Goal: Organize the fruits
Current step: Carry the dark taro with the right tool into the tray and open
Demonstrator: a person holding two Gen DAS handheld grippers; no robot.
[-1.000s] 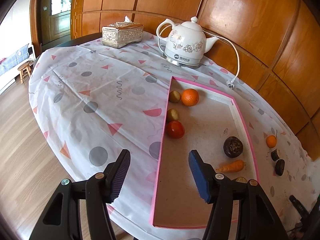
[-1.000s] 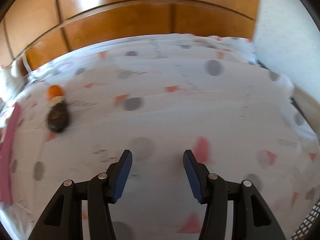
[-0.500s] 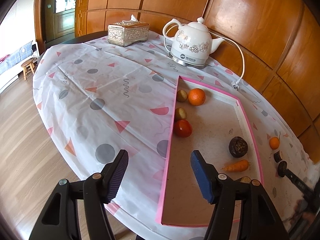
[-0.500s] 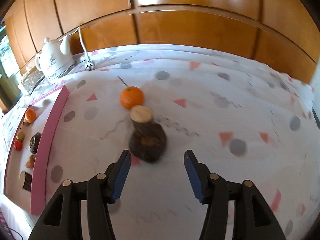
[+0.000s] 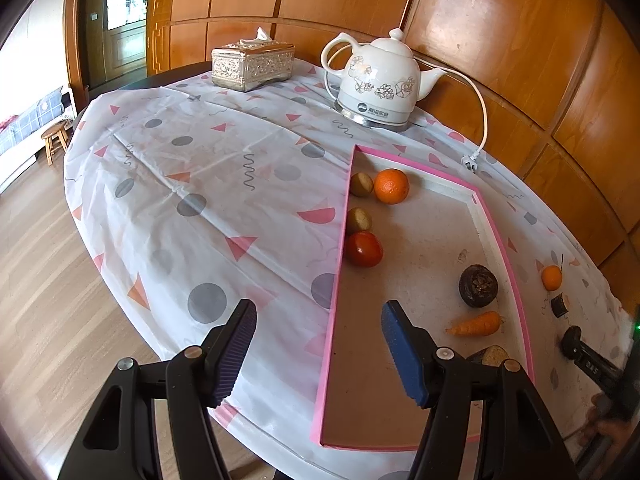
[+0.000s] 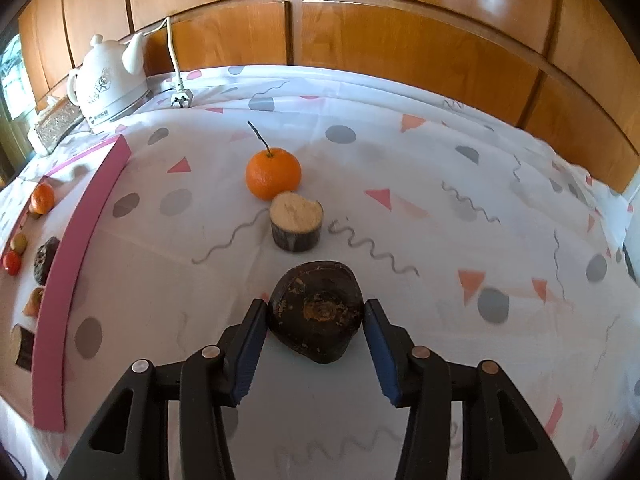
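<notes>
The right tongs (image 6: 315, 342) are closing around the dark root (image 6: 316, 314) on the surface; squeeze squarely across its middle before lifting toward the pink tray (image 6: 66, 276). Left tongs (image 5: 318, 354) hang open, empty.

A: Support surface? Round table (image 5: 132, 92), dark edge showing at the far side, covered by a white cloth (image 5: 224, 184) printed with grey dots, pink triangles and squiggles.

B: Directly on the cloth: silver tissue box (image 5: 253, 65), white floral kettle (image 5: 380, 84) on its base, its plug (image 5: 469, 161) lying loose, and a pink-rimmed tray (image 5: 341, 248).

A: Beyond the tray's right rim: stemmed mandarin (image 6: 273, 173), cut pale-topped stub (image 6: 296, 221) touching it, dark lumpy fruit (image 6: 316, 314) nearest.
</notes>
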